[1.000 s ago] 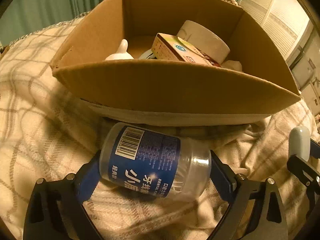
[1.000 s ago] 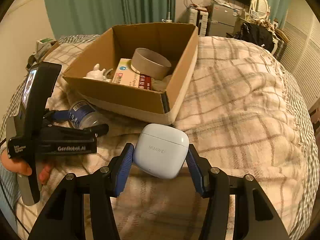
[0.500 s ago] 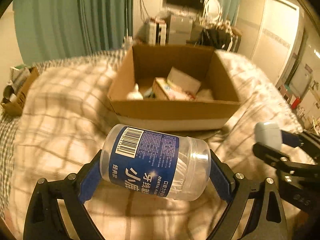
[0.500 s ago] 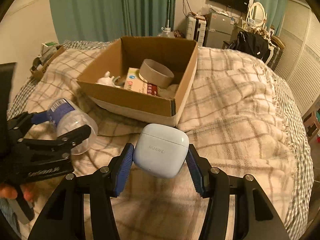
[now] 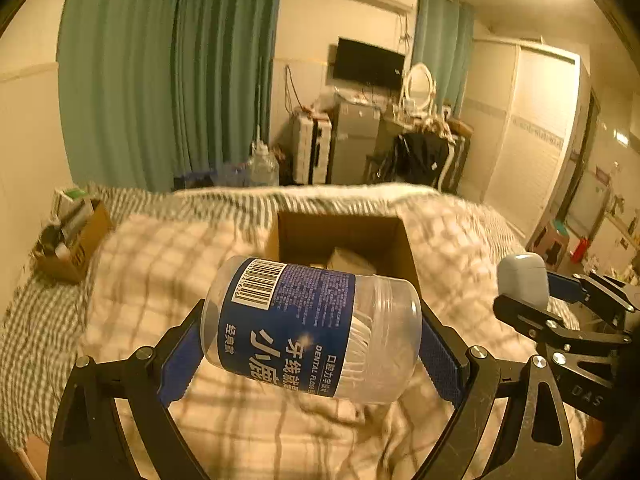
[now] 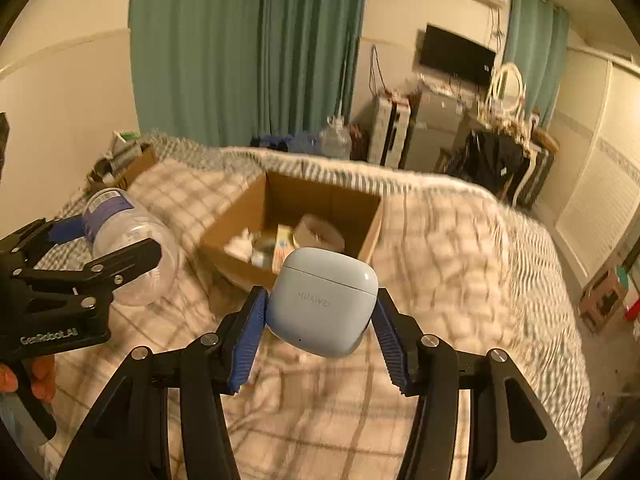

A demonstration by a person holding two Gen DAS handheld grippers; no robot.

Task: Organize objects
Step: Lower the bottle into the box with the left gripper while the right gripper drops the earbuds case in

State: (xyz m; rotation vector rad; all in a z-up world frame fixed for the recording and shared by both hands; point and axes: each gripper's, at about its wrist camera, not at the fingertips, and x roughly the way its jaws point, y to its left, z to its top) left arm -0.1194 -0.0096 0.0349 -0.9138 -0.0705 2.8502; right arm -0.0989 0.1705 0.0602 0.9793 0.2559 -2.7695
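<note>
Dental floss jar point(image 5: 312, 328) lies sideways in the left gripper point(image 5: 312, 344), its jaws clenched on the base and the clear lid end, lifted above the plaid blanket point(image 5: 160, 264). Beside it, the right gripper point(image 6: 320, 316) has its jaws clamped on the flanks of a pale blue Huawei earbud case point(image 6: 322, 300), also held in the air over the bed. Beyond both, well apart from either load, sits the open cardboard box point(image 6: 240, 220), with a small carton, a roll of tape and some white bits already inside, though they look blurred from here.

Both items seem bound for that box, and neither is over it yet. I would worry about the jar: smooth round plastic gripped end to end could pivot or slide out if the hand tilts. The case's rounded, glossy sides could squirt free under a tight squeeze. With both grippers heading for one opening, they could also knock together at the rim.
</note>
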